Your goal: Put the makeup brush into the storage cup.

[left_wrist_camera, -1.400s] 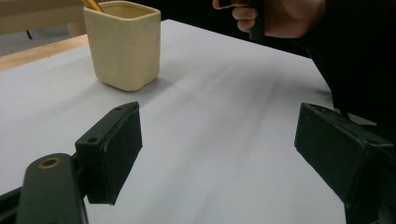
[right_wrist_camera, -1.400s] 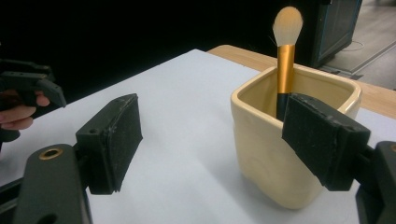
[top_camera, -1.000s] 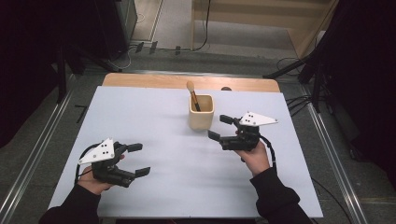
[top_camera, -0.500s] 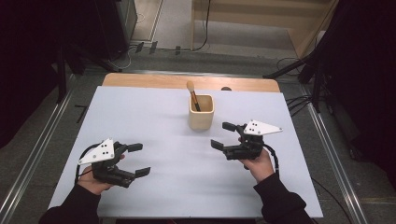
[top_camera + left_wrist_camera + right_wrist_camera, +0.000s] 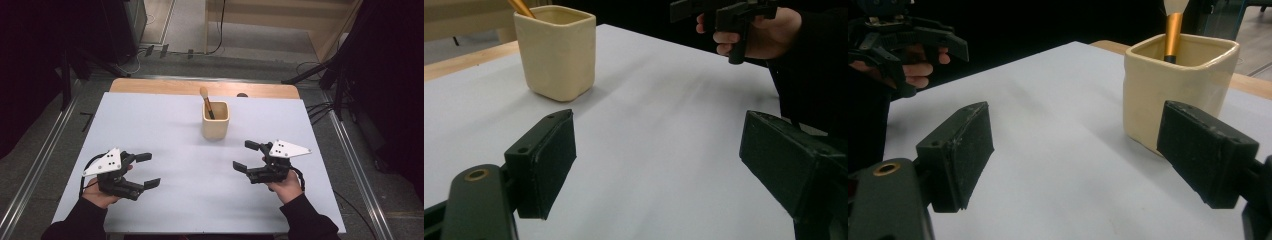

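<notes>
- Where the high view gives the whole white table [image 5: 150,125], the cup [image 5: 215,120] stands at its far centre with the brush [image 5: 205,100] upright inside.
- The right gripper view shows the brush's gold handle [image 5: 1173,37].
- Left gripper [image 5: 146,170]: jaws apart, empty, near edge.
- Right gripper [image 5: 246,156]: jaws spread, having just widened, empty, pointing left, well short of the cup.

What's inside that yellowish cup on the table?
A brush stands inside the cream cup, leaning against the rim. Its fluffy head and orange-gold handle stick out the top. The cup's wall hides the lower end of the handle and whatever else lies at the bottom.
</notes>
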The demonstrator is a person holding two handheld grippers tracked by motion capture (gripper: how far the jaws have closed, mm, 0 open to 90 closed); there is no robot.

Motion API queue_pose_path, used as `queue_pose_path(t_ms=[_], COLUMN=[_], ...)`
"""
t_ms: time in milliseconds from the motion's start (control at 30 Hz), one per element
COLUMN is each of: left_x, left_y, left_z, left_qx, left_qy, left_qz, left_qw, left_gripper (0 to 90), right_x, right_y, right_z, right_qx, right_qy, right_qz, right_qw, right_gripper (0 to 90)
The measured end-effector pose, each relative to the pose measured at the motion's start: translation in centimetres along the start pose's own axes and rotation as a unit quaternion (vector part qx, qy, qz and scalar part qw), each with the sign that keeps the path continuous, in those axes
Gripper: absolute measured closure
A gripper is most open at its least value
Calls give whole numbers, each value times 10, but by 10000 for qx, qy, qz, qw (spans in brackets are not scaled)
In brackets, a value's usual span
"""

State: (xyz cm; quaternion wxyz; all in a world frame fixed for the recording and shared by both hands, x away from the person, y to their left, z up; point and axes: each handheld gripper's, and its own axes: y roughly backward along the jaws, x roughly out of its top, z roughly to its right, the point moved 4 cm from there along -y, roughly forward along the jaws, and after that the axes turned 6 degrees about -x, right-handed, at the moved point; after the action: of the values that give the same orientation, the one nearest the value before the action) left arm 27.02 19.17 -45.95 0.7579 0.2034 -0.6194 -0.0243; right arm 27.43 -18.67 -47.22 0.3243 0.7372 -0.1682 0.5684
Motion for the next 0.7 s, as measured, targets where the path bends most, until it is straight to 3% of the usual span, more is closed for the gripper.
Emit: queue_pose_path(t_ms=[467, 700], left_x=[1, 2], left_y=[2, 3], left_z=[0, 0], left_qx=[35, 55], left_qy=[-7, -16], left_qz=[71, 96], left_qw=[10000, 9999], left_gripper=[157, 157], right_x=[-10, -15], right_y=[25, 36], right_z=[1, 4], right_qx=[-266, -363], right_qy=[156, 76], right_qz=[-54, -30], right_qw=[9995, 9993], right_gripper=[156, 156])
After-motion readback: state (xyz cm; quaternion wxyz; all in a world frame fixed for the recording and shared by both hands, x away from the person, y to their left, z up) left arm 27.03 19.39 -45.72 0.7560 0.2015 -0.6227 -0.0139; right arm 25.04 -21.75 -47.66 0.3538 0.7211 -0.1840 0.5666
